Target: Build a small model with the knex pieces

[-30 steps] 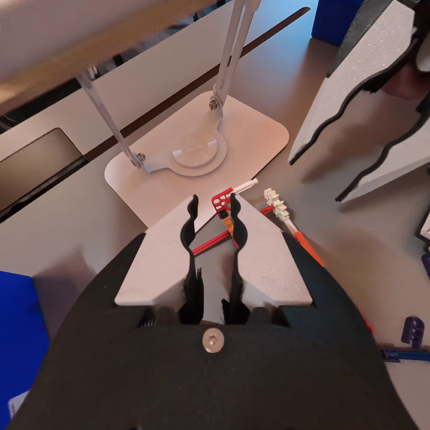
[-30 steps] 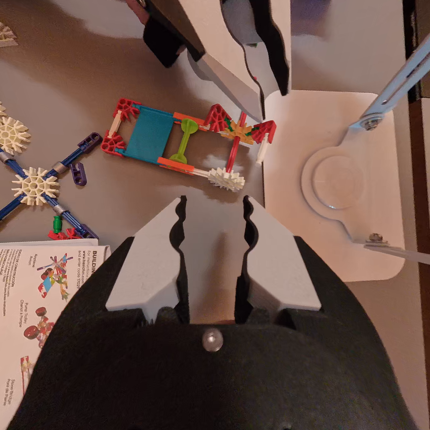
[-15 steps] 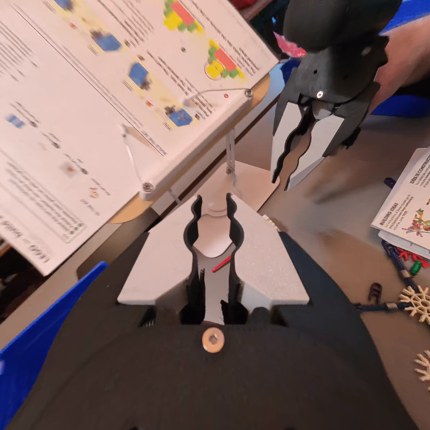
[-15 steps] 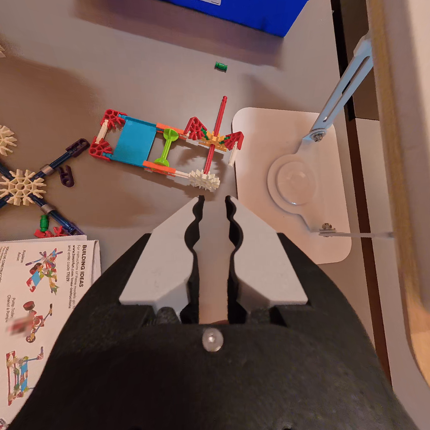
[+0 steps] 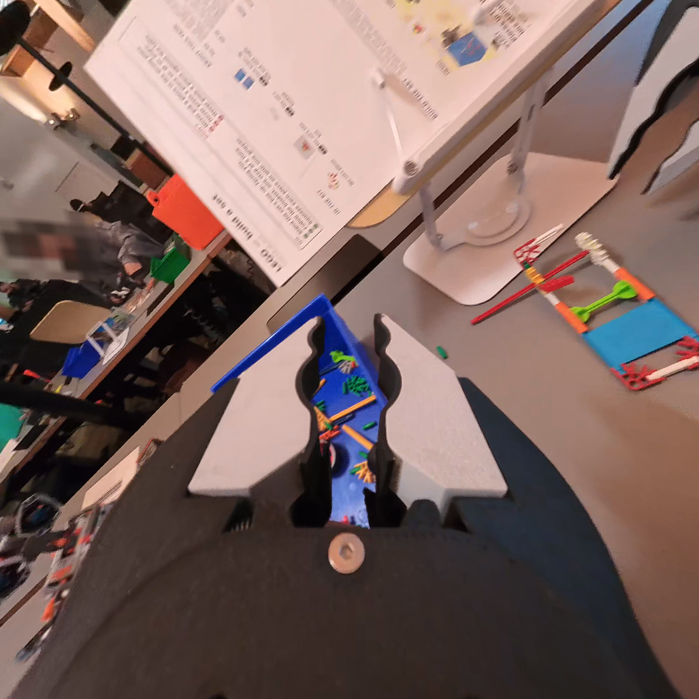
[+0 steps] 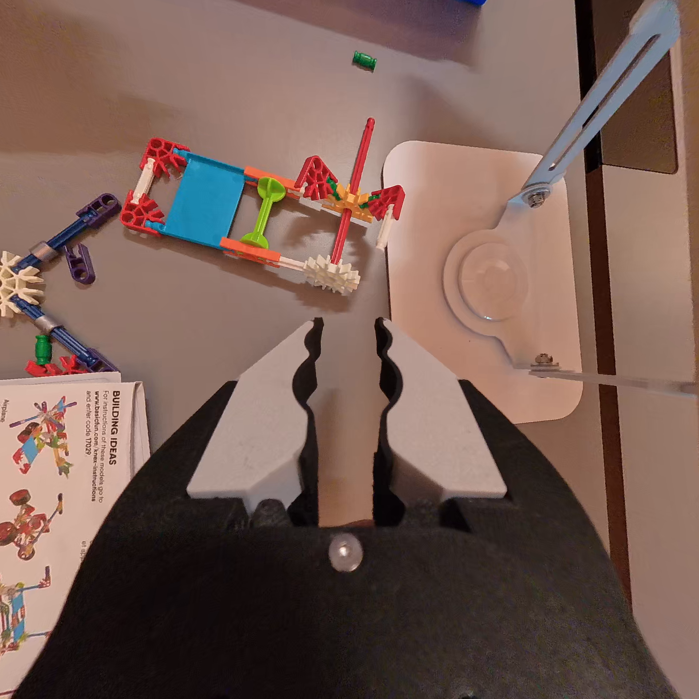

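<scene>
Left gripper [image 5: 348, 321] parted, empty, over the blue bin [image 5: 342, 382] of loose pieces | right gripper [image 6: 348, 321] parted, empty, above bare table [image 6: 227, 56] | toy frame [image 6: 242, 212] just beyond, its white rod end touching the stand base [image 6: 480, 181] | booklet [image 6: 56, 491] left.

Most of the blue bin [image 5: 342, 342] is hidden behind the left claw [image 5: 348, 321]; only small, unidentifiable pieces are seen through the gap. The instruction sheet [image 5: 302, 94] is blurred and cut off by the top edge. The right claw [image 5: 658, 113] is cropped at the left wrist view's right edge. The leaflet [image 6: 56, 472] and the white snowflake connector [image 6: 15, 283] are cut off at the left edge.
</scene>
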Available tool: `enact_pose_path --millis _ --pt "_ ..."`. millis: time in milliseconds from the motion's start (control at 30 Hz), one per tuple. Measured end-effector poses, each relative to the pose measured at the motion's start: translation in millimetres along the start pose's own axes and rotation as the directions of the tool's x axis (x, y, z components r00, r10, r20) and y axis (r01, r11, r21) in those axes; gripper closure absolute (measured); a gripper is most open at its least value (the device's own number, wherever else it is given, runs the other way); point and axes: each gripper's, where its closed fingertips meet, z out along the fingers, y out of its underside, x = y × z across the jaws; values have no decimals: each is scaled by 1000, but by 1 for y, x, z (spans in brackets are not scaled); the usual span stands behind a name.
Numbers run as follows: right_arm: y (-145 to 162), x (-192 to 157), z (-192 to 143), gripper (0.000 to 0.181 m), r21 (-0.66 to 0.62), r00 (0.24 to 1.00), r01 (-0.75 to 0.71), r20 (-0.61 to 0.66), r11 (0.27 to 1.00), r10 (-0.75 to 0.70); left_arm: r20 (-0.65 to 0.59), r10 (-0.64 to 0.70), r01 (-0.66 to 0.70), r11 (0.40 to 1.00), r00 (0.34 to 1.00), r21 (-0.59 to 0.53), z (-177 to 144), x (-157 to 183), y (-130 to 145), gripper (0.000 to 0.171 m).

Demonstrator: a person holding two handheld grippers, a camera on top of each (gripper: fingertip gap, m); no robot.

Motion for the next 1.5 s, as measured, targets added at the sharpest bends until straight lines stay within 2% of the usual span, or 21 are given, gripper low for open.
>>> enact_pose_path --millis 200,500,700,733,867,933,1067,1167,1300,1400,1433,1467,1500 --pt "1 0 4 151 -2 1000 3 -1 1000 -3 75 1 8 993 997 -120 -12 -38 42 146" --pt "4 -1 7 150 -13 1000 7 4 1000 -7 100 0 28 961 995 -274 -13 -67 107 148" --pt "6 -3 11 150 -17 1000 9 15 1000 -9 25 -17 26 916 1000 -401 0 -77 153 156" --pt "6 -3 12 150 -19 1000 8 17 1000 -8 7 -24 25 902 1000 -430 2 -76 162 160" --pt "10 -6 17 150 -34 1000 9 30 999 -8 -101 -45 -21 820 994 -573 10 -63 205 157" --pt "12 -6 20 150 -39 999 6 34 999 -5 -133 -75 -30 756 988 -653 11 -56 227 156" --pt "14 -7 24 150 -50 999 5 43 999 -3 -140 -156 -12 627 978 -779 11 -47 264 152" --pt "15 -8 26 150 -54 999 7 46 999 -4 -76 -221 63 560 972 -826 15 -46 284 147" --pt "12 -7 22 150 -44 999 9 40 999 -7 -23 -275 130 523 961 -842 18 -42 295 154" --pt "10 -7 20 150 -37 999 11 36 999 -10 10 -256 145 514 967 -845 19 -45 298 152" --pt "9 -7 19 150 -36 999 13 35 999 -12 11 -248 142 519 969 -843 20 -46 298 155" --pt "8 -7 18 150 -34 999 15 34 999 -14 9 -254 147 530 967 -835 21 -44 297 170" --pt "8 -7 17 150 -32 999 17 32 999 -16 -4 -267 145 536 964 -832 22 -39 298 170"
